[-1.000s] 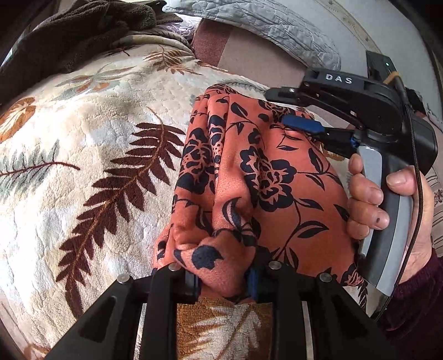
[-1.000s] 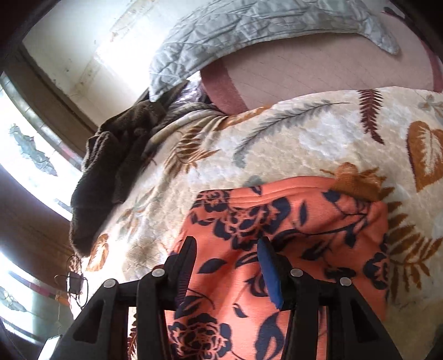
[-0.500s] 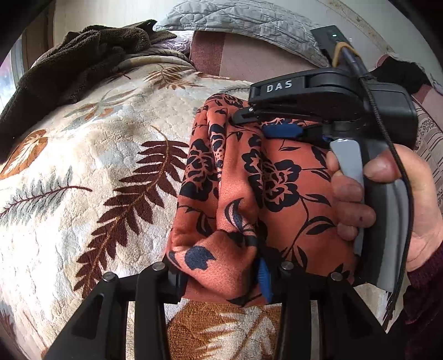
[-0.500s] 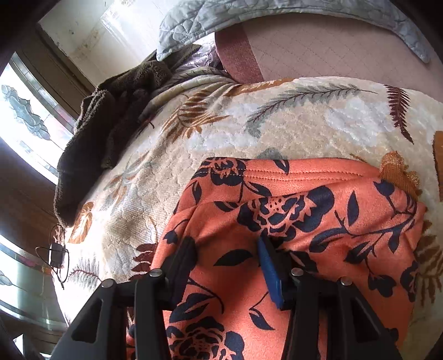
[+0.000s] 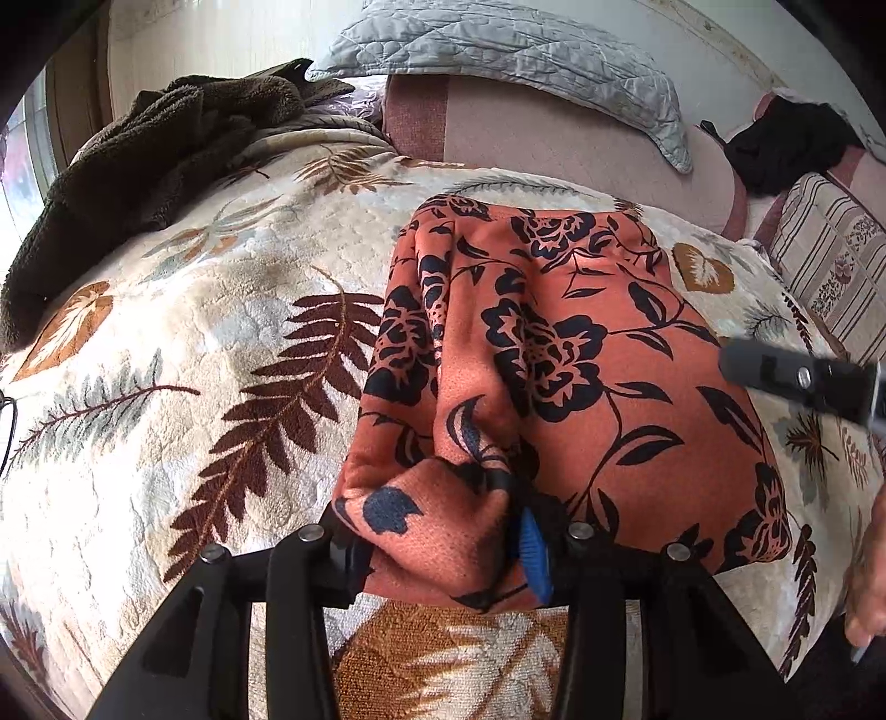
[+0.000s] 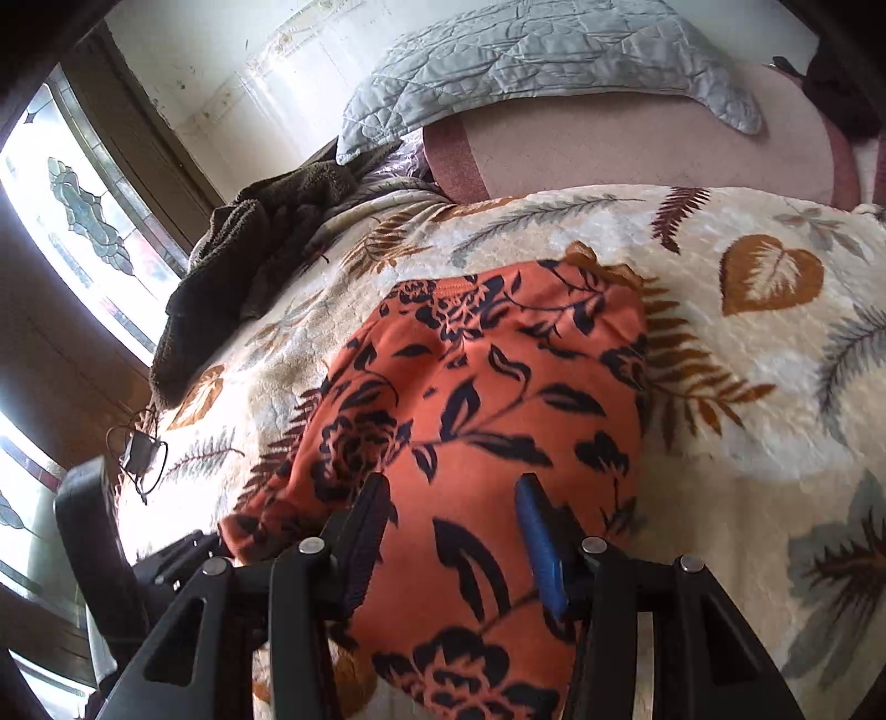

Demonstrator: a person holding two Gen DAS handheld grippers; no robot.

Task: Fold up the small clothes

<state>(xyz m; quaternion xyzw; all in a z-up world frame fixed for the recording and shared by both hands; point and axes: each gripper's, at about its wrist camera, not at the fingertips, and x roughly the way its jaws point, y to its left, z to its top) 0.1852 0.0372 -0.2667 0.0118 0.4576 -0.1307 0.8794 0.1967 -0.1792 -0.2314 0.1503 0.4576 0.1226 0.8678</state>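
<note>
An orange garment with a dark blue flower print [image 5: 559, 354] lies folded on a leaf-patterned bedspread [image 5: 183, 354]. My left gripper [image 5: 437, 531] is shut on a bunched near edge of the garment, cloth filling the gap between its fingers. My right gripper [image 6: 448, 531] is open and hovers just above the garment [image 6: 487, 399], nothing held between its fingers. The right gripper's tip also shows at the right edge of the left wrist view [image 5: 803, 382], off the cloth.
A dark brown fleece blanket [image 5: 144, 166] is heaped at the far left. A grey quilted pillow [image 5: 498, 50] and a pink cushion [image 5: 554, 144] lie at the back. A striped cushion [image 5: 830, 260] sits at the right. A small cable with a plug [image 6: 138, 448] lies by the window.
My right gripper has lifted off the garment and pulled back to the right, out from the middle of the left wrist view. My left gripper still pinches the near edge.
</note>
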